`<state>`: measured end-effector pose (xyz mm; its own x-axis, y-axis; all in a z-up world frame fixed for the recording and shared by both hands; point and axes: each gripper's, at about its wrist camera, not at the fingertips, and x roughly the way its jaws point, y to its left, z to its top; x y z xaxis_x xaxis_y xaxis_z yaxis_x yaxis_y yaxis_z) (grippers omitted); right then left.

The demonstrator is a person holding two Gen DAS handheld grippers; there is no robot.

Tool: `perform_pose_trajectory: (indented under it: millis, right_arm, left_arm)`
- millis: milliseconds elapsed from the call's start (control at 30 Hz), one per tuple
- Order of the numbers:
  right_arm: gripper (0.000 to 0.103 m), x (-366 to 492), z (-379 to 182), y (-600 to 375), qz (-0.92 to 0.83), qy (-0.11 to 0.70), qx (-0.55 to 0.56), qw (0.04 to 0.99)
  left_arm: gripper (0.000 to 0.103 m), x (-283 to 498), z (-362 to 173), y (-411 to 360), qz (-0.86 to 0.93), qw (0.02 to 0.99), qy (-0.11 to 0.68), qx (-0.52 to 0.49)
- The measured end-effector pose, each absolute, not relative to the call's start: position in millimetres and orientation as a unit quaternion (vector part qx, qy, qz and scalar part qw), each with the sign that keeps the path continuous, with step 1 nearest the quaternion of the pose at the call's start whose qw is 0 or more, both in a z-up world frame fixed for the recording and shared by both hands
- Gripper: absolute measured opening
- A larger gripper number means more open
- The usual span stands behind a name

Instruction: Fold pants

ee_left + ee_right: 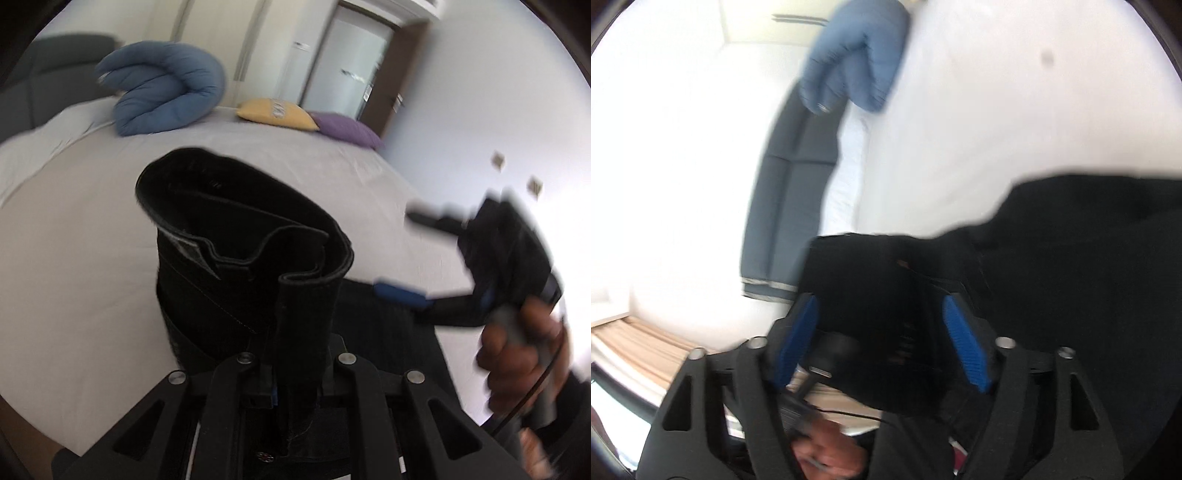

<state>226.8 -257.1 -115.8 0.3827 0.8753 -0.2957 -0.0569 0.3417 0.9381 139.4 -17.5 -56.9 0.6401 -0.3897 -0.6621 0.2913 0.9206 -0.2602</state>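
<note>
The black pants (240,251) hang lifted above the bed, their waistband curled into a loop in the left wrist view. My left gripper (297,373) is shut on a folded strip of the waistband, and the cloth hides its fingertips. To the right, my right gripper (410,254) is held in a hand (517,350), its jaws spread wide. In the right wrist view the right gripper (881,341) stands open. Black pants (1071,277) cloth lies between and beyond its blue pads (798,339), which do not press on it. The view is blurred.
A bed with a white sheet (92,258) fills the space below. A rolled blue duvet (166,88), a yellow pillow (277,112) and a purple pillow (347,129) lie at its far side. A grey headboard (790,192) and wooden floor (635,347) show at the left.
</note>
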Motion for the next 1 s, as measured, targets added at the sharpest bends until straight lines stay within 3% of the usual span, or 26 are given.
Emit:
perform_pose_trajectory:
  millis: [367, 633, 667, 767, 800, 833, 1000]
  right_arm:
    - [0.086, 186, -115, -302, 0.315, 0.472, 0.408, 0.715]
    - [0.083, 176, -146, -319, 0.239, 0.521, 0.396, 0.717]
    - [0.079, 175, -150, -321, 0.226, 0.528, 0.395, 0.717]
    - [0.049, 162, -163, -334, 0.223, 0.538, 0.389, 0.714]
    - [0.028, 161, -164, -335, 0.222, 0.538, 0.379, 0.719]
    - [0.018, 159, -164, -337, 0.221, 0.54, 0.37, 0.723]
    - [0.011, 146, -163, -344, 0.213, 0.518, 0.344, 0.754]
  left_arm:
    - [0.013, 94, -97, -148, -0.246, 0.869, 0.389, 0.181]
    - [0.013, 65, -120, -196, -0.247, 0.849, 0.341, 0.32]
    - [0.014, 59, -122, -198, -0.246, 0.847, 0.337, 0.329]
    - [0.014, 50, -129, -203, -0.245, 0.841, 0.329, 0.354]
    - [0.013, 48, -132, -205, -0.246, 0.839, 0.326, 0.36]
    - [0.013, 42, -135, -205, -0.247, 0.837, 0.324, 0.365]
    - [0.014, 34, -129, -214, -0.256, 0.836, 0.313, 0.37]
